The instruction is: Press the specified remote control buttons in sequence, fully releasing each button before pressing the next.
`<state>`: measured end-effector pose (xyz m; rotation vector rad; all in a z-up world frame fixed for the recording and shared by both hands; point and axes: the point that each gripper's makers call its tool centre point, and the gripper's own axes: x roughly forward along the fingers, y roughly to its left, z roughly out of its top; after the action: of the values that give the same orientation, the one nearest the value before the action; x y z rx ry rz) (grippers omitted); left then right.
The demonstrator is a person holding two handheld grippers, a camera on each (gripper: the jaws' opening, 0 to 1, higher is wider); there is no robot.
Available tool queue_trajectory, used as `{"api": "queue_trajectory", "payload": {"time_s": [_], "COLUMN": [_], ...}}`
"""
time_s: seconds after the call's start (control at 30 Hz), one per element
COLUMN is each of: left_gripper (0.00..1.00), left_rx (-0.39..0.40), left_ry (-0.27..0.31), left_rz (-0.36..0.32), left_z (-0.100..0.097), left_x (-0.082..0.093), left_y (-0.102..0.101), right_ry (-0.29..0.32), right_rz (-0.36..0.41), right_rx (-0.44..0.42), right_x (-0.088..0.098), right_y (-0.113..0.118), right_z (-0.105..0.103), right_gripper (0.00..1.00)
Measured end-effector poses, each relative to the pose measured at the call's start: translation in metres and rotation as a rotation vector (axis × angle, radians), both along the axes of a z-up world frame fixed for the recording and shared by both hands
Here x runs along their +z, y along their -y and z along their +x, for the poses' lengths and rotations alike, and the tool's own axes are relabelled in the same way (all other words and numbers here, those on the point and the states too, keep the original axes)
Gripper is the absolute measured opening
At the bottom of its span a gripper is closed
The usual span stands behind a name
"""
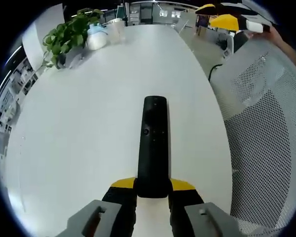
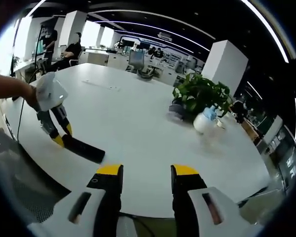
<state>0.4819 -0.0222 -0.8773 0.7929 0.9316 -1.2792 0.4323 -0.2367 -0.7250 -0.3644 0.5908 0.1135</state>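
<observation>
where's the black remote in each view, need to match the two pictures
Left gripper view: the remote runs up the lower centre, its near end held between the left hand-held gripper's yellow-tipped jaws.
Right gripper view: the remote lies at left of centre on the white table, held at one end by the left hand-held gripper coming in from the left.
Shared landmark: the potted plant on the table.

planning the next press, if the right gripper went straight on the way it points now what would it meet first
Probably the bare white table: the right gripper is open and empty, aimed between the remote in the left gripper and the potted plant. Depth is unclear.
</observation>
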Motion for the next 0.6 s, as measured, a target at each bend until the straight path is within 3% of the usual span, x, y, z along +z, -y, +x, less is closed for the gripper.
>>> {"api": "queue_trajectory", "payload": {"time_s": [0.6], "left_gripper": [0.24], "left_rx": [0.014], "left_ry": [0.004], "left_rz": [-0.013], "left_z": [0.0083], "left_x": [0.0006], "left_y": [-0.0006], "right_ry": [-0.007], "right_rz": [-0.007], "right_rx": [0.001], "right_x": [-0.0011], "right_y": [0.0006], "right_z": [-0.0007], "right_gripper": [0.39]}}
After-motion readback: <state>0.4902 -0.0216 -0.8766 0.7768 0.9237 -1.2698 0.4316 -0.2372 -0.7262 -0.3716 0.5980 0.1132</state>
